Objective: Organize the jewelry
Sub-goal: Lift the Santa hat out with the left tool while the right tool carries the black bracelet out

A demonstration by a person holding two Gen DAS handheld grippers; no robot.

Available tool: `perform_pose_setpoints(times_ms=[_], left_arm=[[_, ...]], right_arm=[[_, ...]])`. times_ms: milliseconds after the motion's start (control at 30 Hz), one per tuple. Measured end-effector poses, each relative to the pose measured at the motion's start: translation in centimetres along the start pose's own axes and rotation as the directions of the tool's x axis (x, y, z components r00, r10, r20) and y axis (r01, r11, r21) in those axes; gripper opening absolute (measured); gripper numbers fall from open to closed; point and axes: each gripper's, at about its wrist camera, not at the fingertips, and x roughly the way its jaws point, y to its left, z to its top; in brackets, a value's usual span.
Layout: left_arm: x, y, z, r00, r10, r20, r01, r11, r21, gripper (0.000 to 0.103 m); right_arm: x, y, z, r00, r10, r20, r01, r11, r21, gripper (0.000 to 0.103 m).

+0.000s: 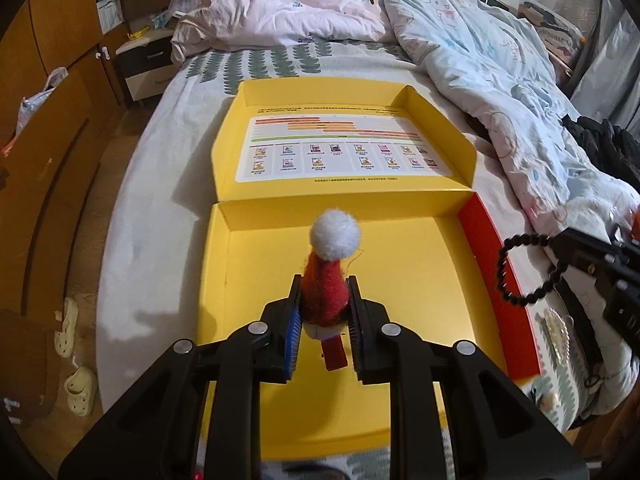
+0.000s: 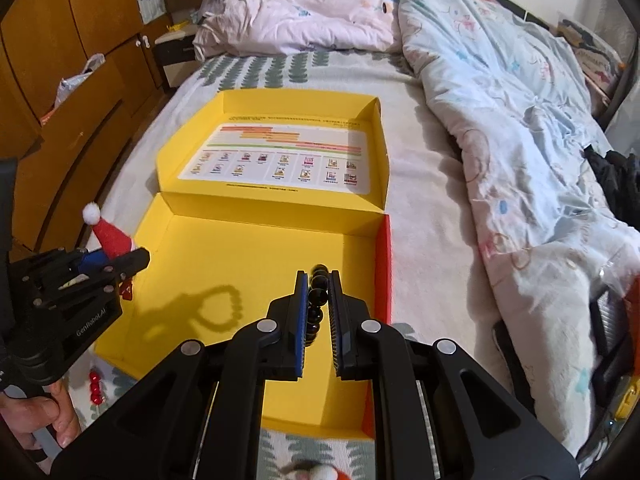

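Both jaws are clamped: left gripper (image 1: 324, 312) on a soft felt Santa-hat clip (image 1: 326, 280), right gripper (image 2: 318, 304) on a black bead bracelet (image 2: 316, 300), both frame-centre above the yellow box (image 1: 420, 280). Light items; beads look slippery, so best pinched across the strand.

Small felt Santa hat clip (image 1: 325, 280), red with white pompom, stood upright, pinched at its base above the open yellow box (image 1: 400, 280). Black bead bracelet (image 2: 317, 296) hung as a loop over the box's right side. Box lay empty, lid folded back flat.
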Motion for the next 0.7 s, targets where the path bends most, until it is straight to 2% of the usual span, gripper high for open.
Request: perform_pose_setpoints(times_ms=[133, 400, 700], left_arm=[[-2.7, -0.3, -1.2, 1.000, -0.009, 0.016, 0.009, 1.000, 0.003, 0.021], [-8.5, -1.2, -4.6, 0.997, 0.027, 0.067, -0.028, 0.999, 0.018, 0.021], [-11.7, 1.1, -10.7, 0.996, 0.050, 0.077, -0.048, 0.998, -0.035, 0.021]], right_arm=[[-2.8, 0.5, -1.0, 1.000, -0.001, 0.019, 0.001, 1.000, -0.013, 0.012], [-7.3, 2.5, -4.7, 0.999, 0.021, 0.043, -0.018, 0.998, -0.052, 0.012], [-10.5, 4.7, -12.4, 0.999, 0.038, 0.036, -0.035, 0.996, -0.086, 0.012]])
